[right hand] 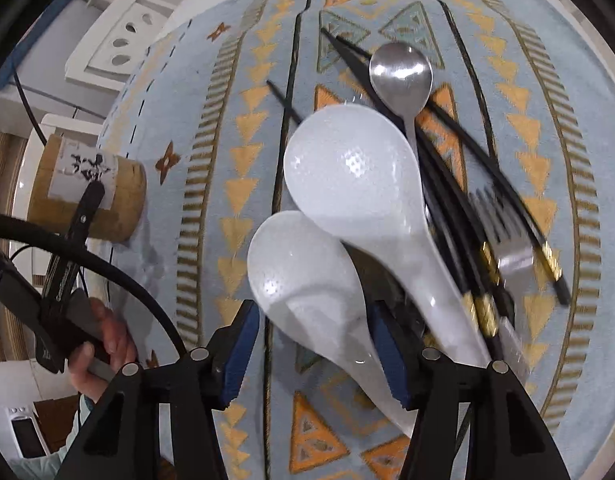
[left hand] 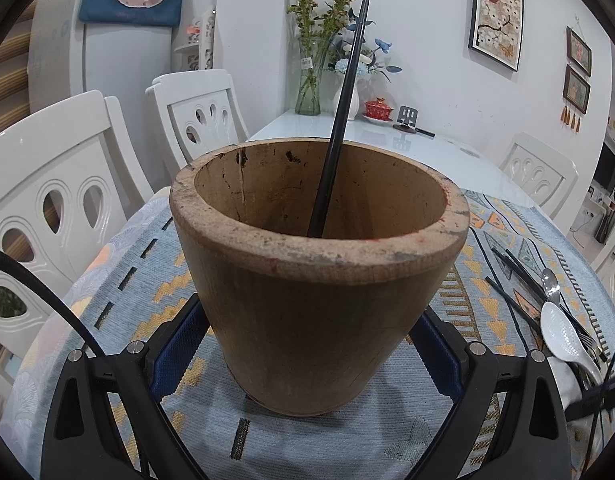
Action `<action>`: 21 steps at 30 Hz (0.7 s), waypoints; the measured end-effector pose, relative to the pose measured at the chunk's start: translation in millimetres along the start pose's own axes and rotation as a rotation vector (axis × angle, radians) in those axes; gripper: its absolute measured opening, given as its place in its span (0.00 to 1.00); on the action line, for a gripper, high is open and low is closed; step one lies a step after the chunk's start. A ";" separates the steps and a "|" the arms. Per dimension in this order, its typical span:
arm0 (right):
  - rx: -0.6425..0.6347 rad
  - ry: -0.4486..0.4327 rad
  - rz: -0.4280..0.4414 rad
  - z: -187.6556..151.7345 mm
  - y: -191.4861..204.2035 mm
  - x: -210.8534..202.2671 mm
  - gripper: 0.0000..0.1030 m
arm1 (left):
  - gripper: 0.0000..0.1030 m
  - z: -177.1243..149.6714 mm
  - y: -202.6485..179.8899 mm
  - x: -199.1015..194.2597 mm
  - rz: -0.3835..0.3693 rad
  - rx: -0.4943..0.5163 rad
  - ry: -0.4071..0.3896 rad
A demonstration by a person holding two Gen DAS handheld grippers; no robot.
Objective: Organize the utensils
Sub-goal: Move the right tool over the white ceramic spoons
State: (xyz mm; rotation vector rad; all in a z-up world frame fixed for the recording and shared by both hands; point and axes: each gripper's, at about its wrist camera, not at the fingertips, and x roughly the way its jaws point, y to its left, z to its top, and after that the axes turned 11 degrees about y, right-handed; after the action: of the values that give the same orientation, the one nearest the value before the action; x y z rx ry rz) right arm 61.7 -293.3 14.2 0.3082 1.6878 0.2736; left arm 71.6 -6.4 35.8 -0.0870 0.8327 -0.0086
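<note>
Your left gripper: matte black linkage arms with triangular cut-outs, round silver screws at each pivot, blue pads lining inner faces of fingers. Black cable arcs in from left edge. Your right gripper: same black frame, same silver screws, blue pads with ribbed faces. In right wrist view, your left hand shows at lower left with pale light-blue sleeve at wrist; thick black cable loops across; handle black with small white lettering, too blurred to read.
</note>
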 end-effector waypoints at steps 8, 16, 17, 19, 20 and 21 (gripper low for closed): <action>-0.003 0.047 0.087 -12.2 19.0 11.0 0.44 | 0.94 -0.1 -0.4 -0.1 0.000 0.000 0.000; 0.014 0.022 0.087 13.5 23.3 13.6 0.44 | 0.94 -0.1 -0.5 -0.2 -0.002 -0.001 0.000; 0.024 0.026 0.098 15.5 21.5 13.9 0.44 | 0.94 -0.1 -0.4 -0.3 -0.002 -0.001 -0.001; 0.041 0.037 0.121 18.2 17.8 14.1 0.45 | 0.94 -0.7 -1.2 -0.8 -0.005 -0.002 -0.004; 0.046 0.039 0.131 18.8 16.1 12.8 0.46 | 0.94 -0.8 -1.5 -0.9 -0.006 -0.003 -0.004; 0.054 0.038 0.141 19.5 13.8 11.5 0.46 | 0.94 -0.8 -2.6 -0.7 -0.007 -0.002 -0.004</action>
State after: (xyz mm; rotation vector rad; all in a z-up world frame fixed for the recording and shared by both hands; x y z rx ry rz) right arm 80.2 -276.2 5.8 0.4663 1.7153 0.3400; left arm 70.7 -9.0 36.0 -0.0918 0.8287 -0.0139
